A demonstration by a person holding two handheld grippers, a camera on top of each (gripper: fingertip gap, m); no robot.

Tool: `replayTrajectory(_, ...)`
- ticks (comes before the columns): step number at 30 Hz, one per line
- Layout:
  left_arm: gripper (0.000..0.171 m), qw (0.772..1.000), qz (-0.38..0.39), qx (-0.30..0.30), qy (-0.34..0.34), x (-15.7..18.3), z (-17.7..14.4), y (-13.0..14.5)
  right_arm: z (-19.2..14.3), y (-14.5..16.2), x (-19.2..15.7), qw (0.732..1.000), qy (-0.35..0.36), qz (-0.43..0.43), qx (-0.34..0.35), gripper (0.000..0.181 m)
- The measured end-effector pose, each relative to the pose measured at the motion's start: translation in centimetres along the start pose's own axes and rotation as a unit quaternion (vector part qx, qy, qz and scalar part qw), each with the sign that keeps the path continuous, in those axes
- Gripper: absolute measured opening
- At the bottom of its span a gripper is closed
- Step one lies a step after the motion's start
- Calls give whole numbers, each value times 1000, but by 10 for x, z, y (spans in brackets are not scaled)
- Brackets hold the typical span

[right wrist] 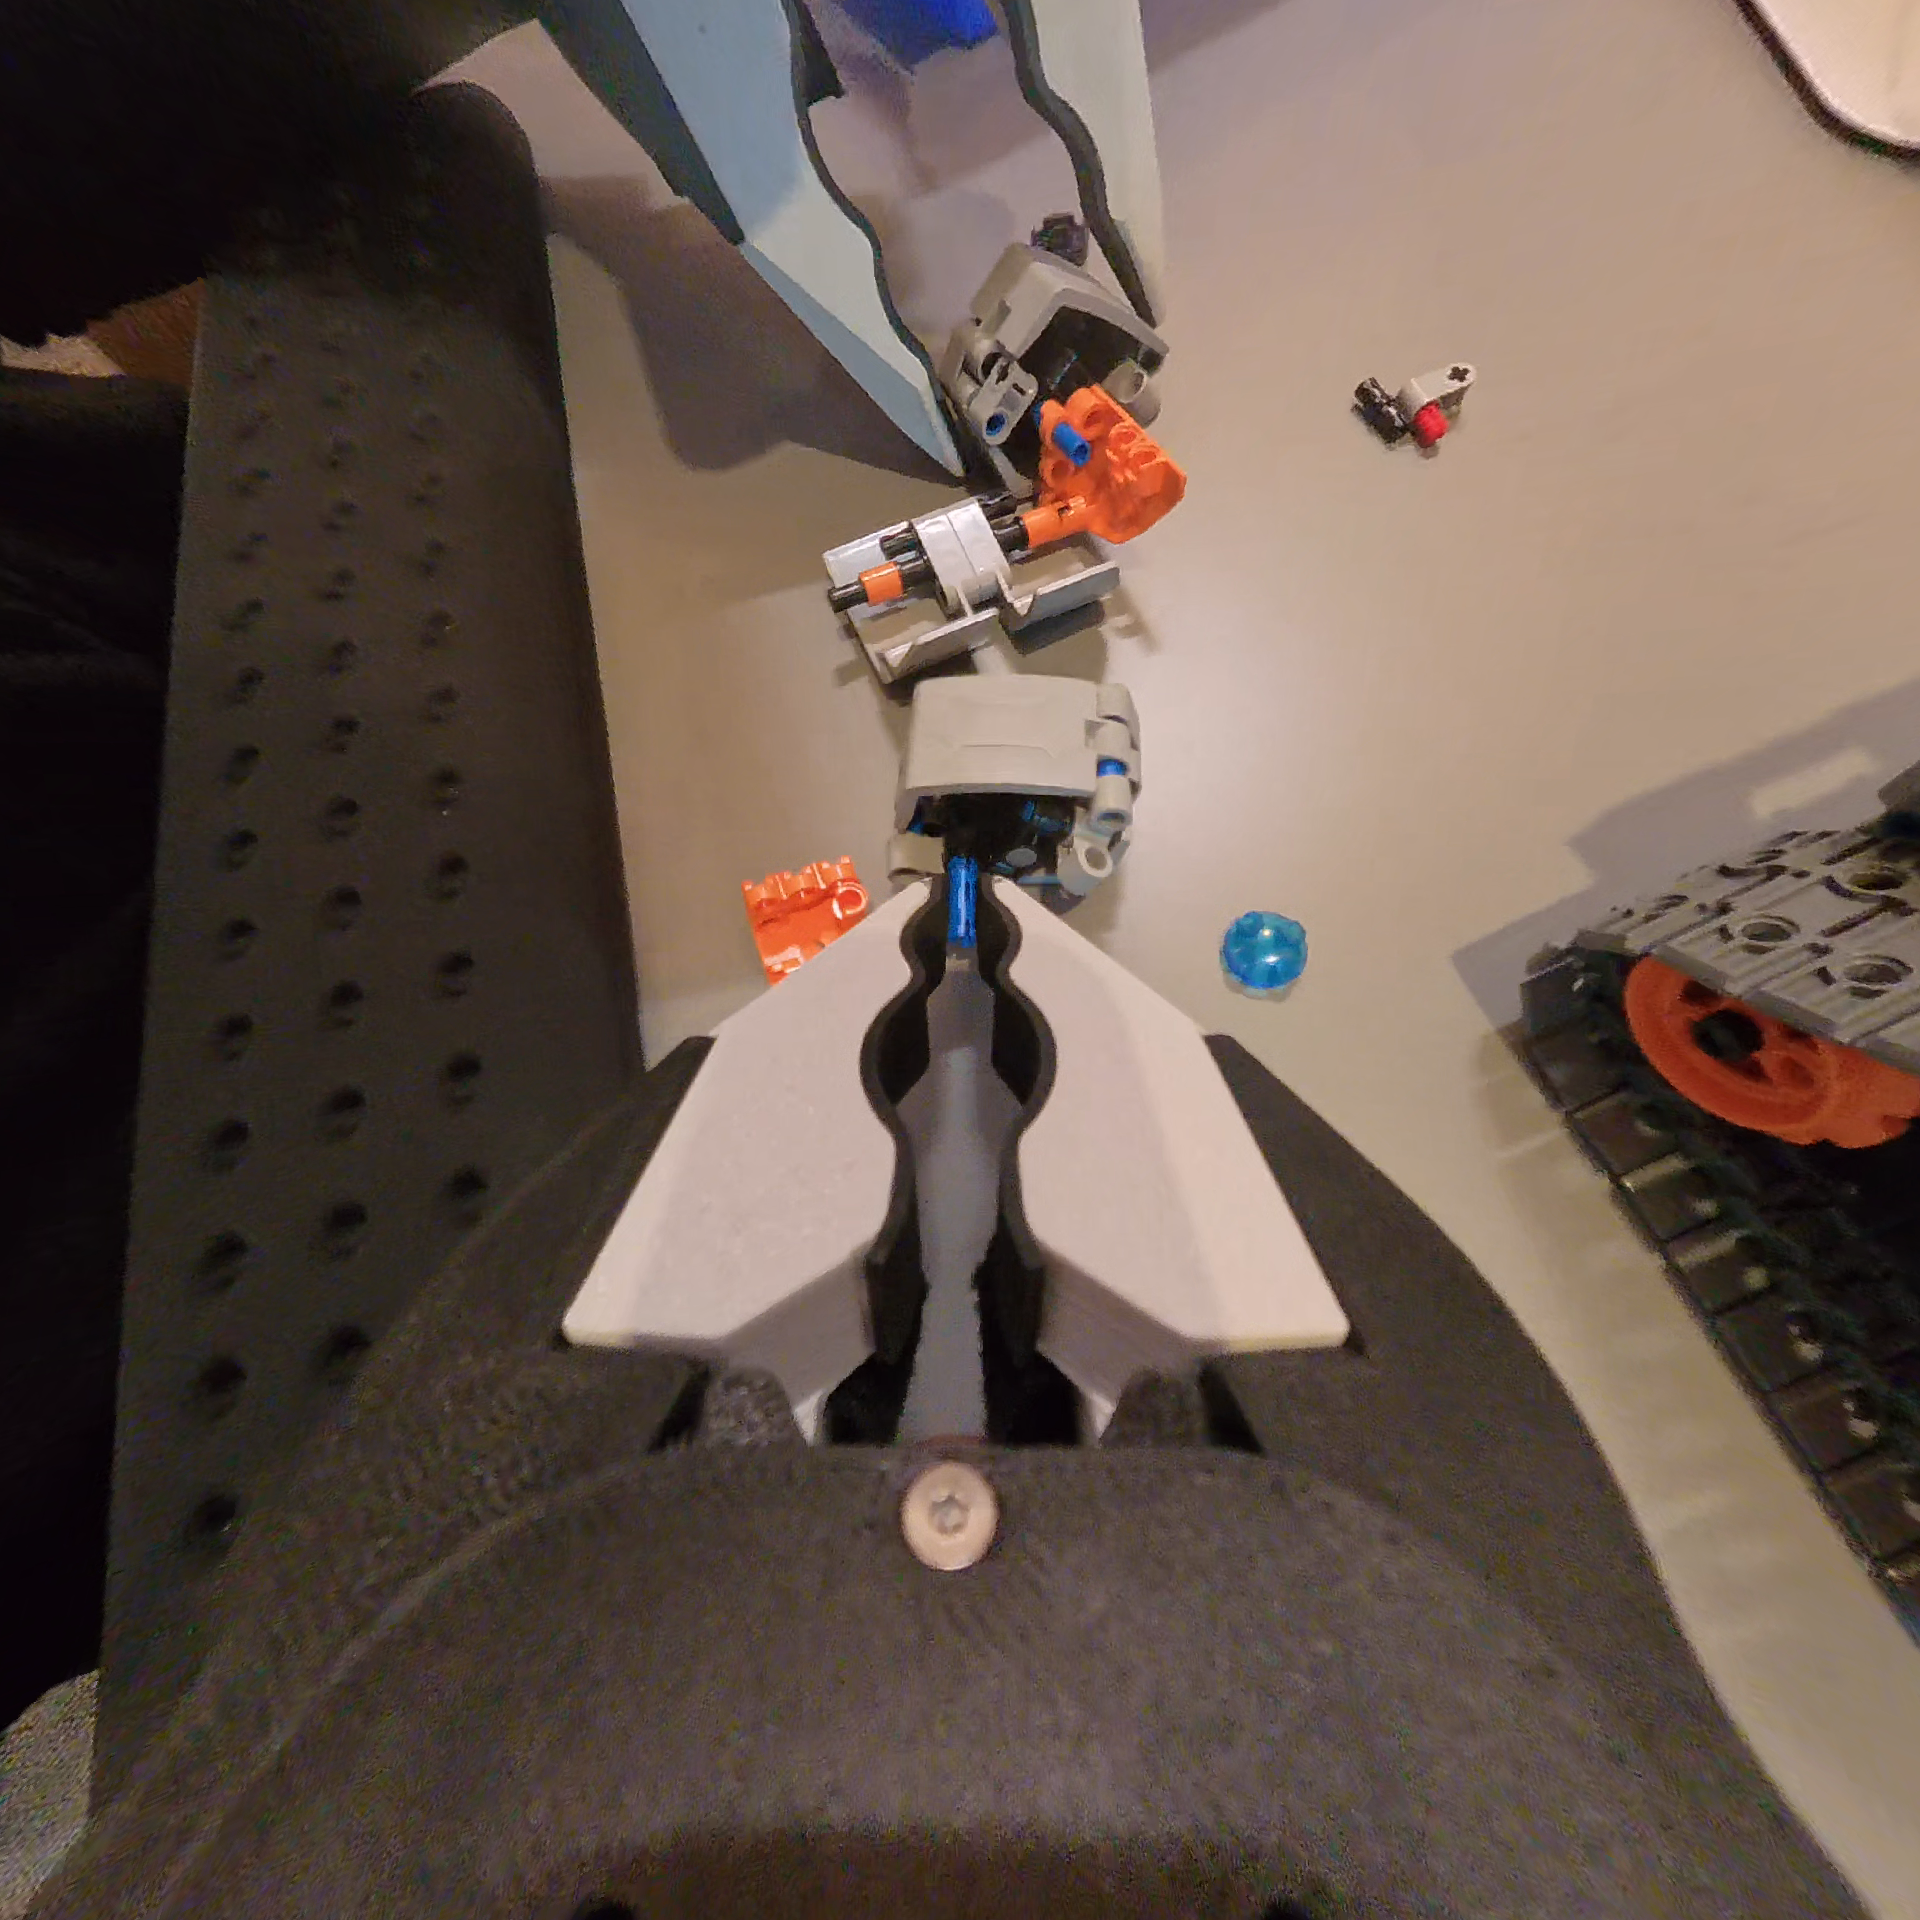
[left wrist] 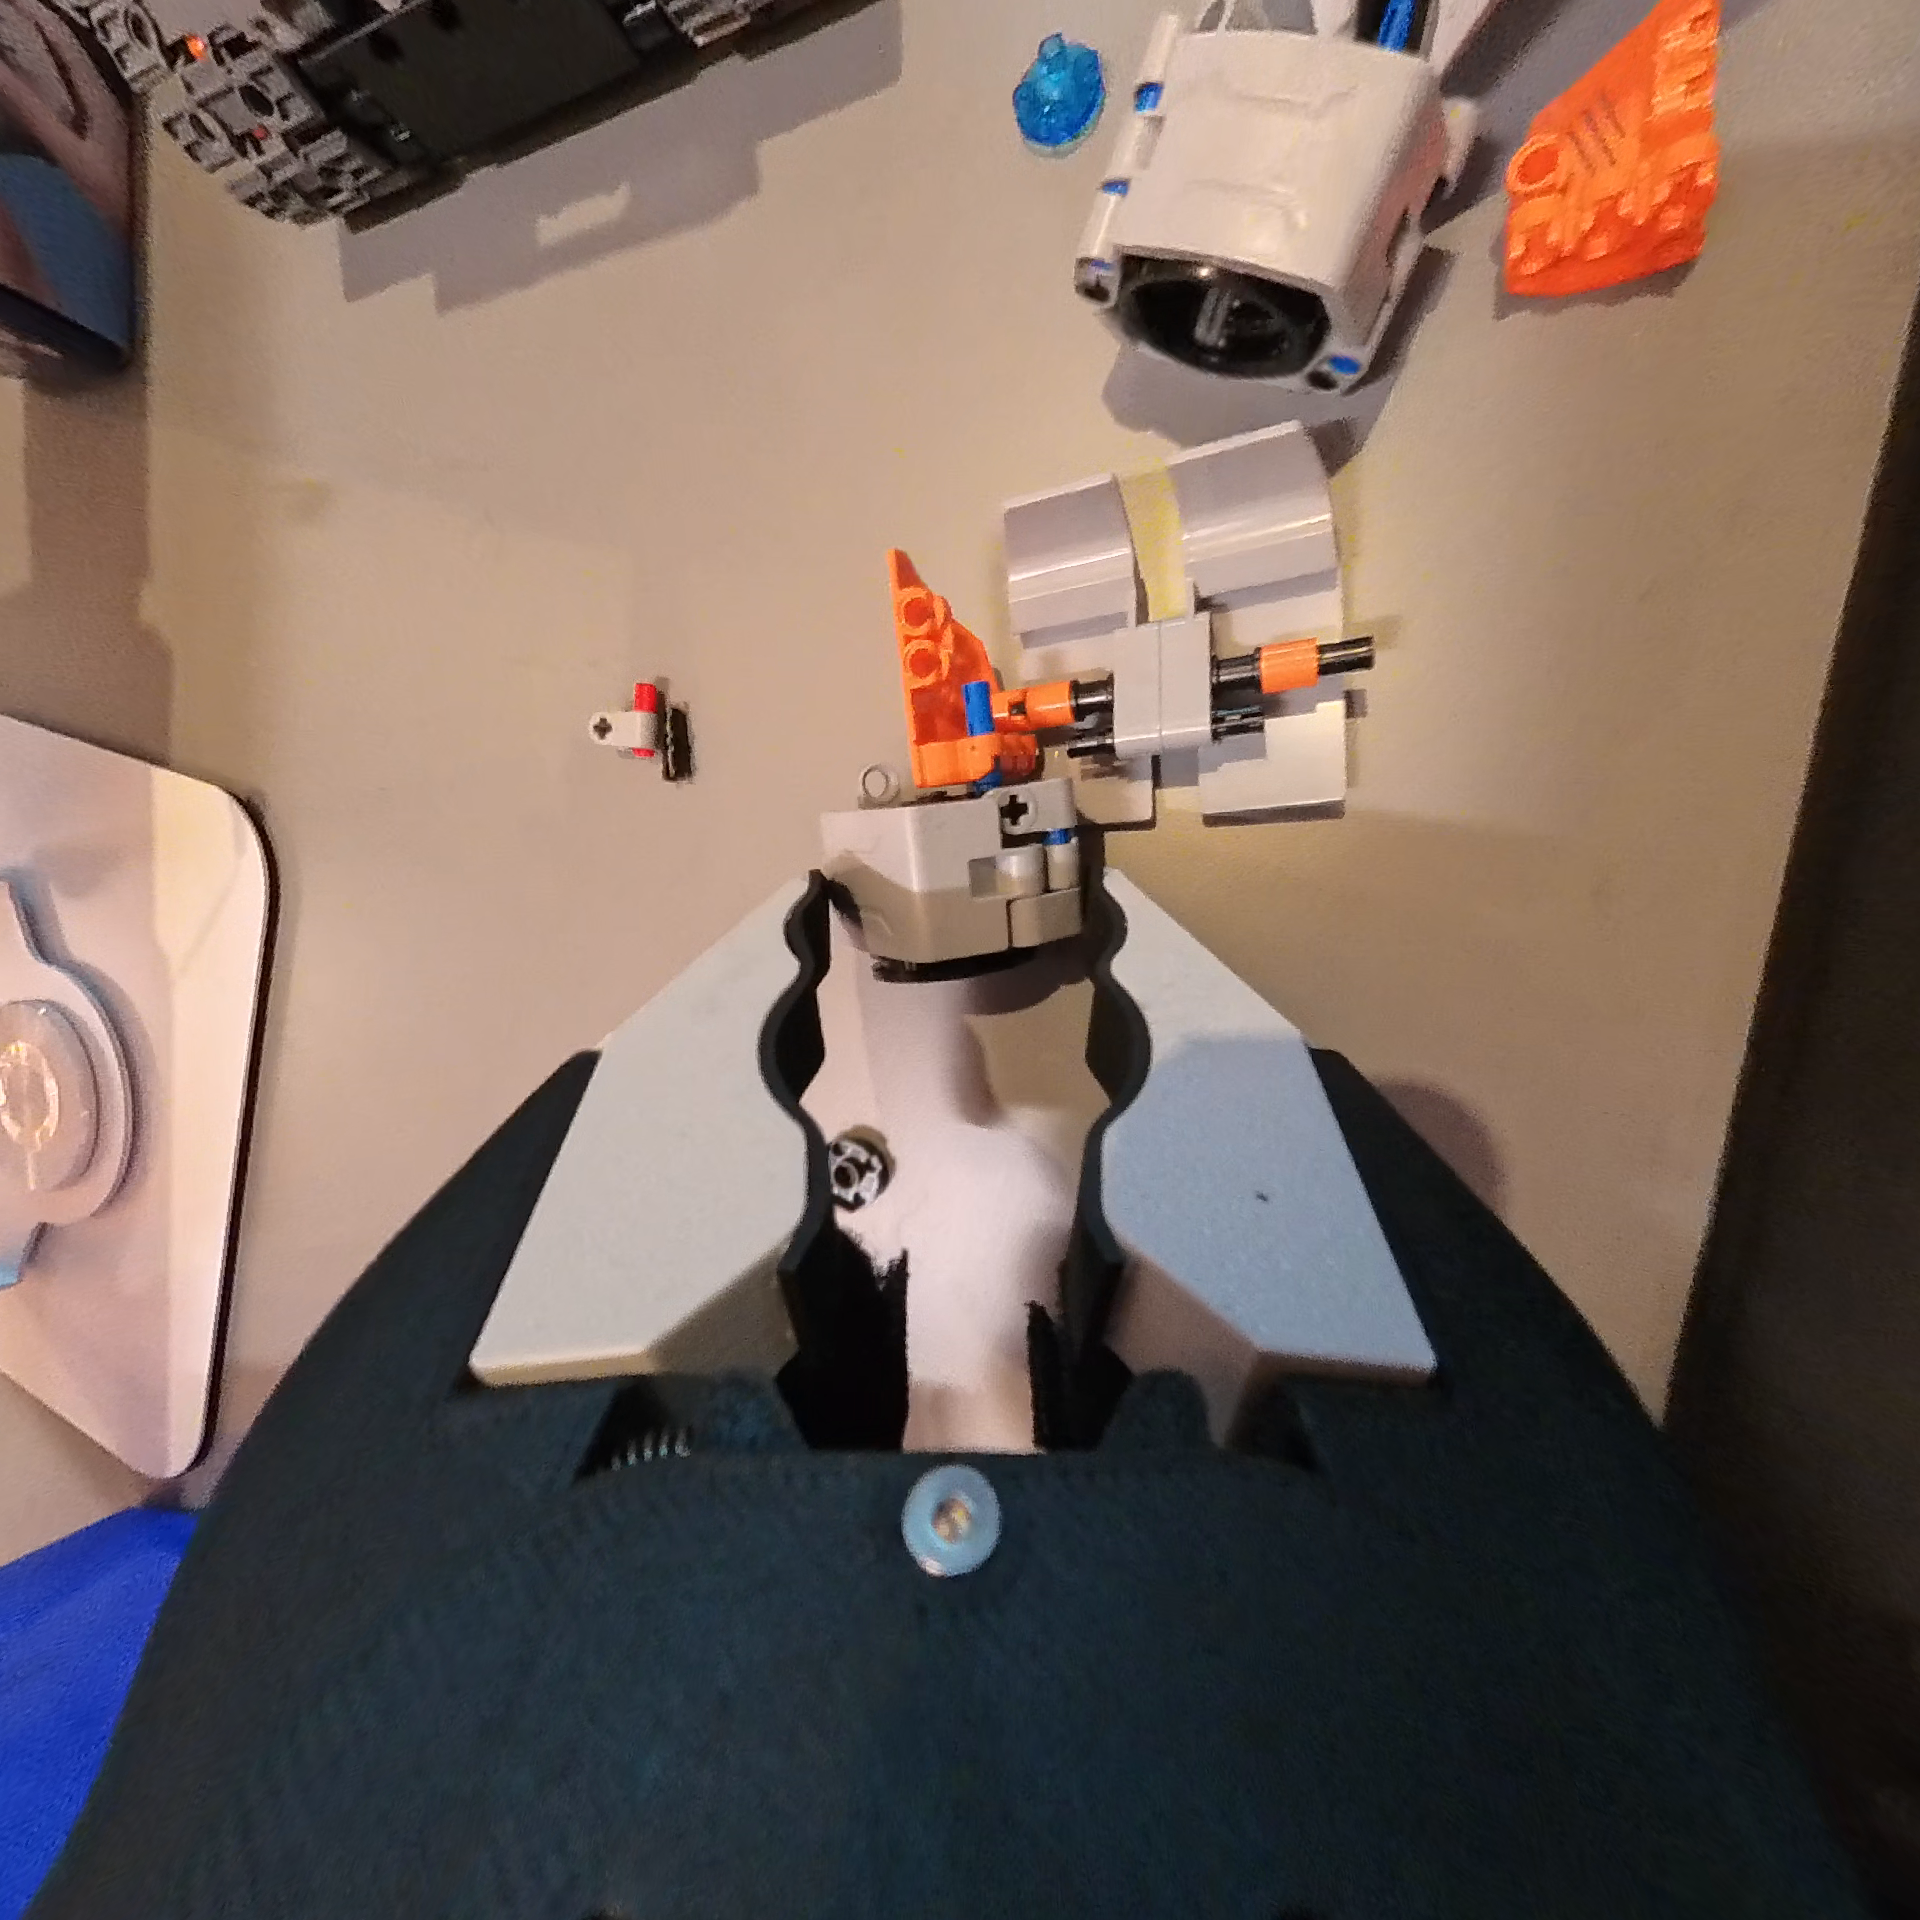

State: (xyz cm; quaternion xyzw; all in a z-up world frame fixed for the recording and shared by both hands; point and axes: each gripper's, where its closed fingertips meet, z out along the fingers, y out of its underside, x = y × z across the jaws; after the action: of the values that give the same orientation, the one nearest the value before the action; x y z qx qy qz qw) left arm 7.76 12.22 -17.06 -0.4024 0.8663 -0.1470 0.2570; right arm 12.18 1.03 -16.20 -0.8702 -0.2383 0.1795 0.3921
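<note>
Gripping a grey block [left wrist: 951, 883] by its near end, my left tongs [left wrist: 961, 914] have their tips clamped on either side of it, with the block sticking out ahead. An orange wedge [left wrist: 930, 675] is pinned to the block's far side, and an orange-and-black axle runs from there into a grey hub [left wrist: 1164, 686] with curved white panels [left wrist: 1169, 540] around it. That whole cluster rests on the worktop [left wrist: 623, 468].

My right tongs [right wrist: 956, 914] are nearly closed on a thin blue pin [right wrist: 961, 904] that sticks out of a grey housing [right wrist: 1003, 758]. The housing lies just beyond the tips, near the hub cluster.

Risks, as I judge them: the left grip is only at the block's edge, so a twist could let it pivot or slip free, and the axle joint could pop apart because the panels drag on the worktop. The blue pin is slim and round, and it could slide out of my right tongs or pull out of the housing if I tug at an angle.

Farther out lie a loose orange piece [right wrist: 800, 920], a blue round stud [right wrist: 1262, 954], a small grey connector with a red end [right wrist: 1418, 405], and a tracked chassis [right wrist: 1766, 1091]. A careless sweep could knock the small ones away.
</note>
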Motion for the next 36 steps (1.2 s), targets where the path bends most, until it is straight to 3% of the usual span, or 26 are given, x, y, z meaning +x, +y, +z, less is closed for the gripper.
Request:
replayTrajectory(4, 47, 1000, 6, -6, -1, 0, -1, 1, 0, 2, -2, 1000, -7, 1, -5, 13)
replayTrajectory(15, 45, 1000, 8, -14, 1, 0, -4, 4, -21, 8, 10, 1000, 11, 13, -5, 14)
replayTrajectory(22, 46, 1000, 7, -18, 0, -1, -5, 3, -15, 13, 3, 1000, -7, 7, -21, 16)
replayTrajectory(36, 45, 999, 8, -35, -9, -4, -4, 5, -3, 13, -5, 999, -12, -14, -31, 2)
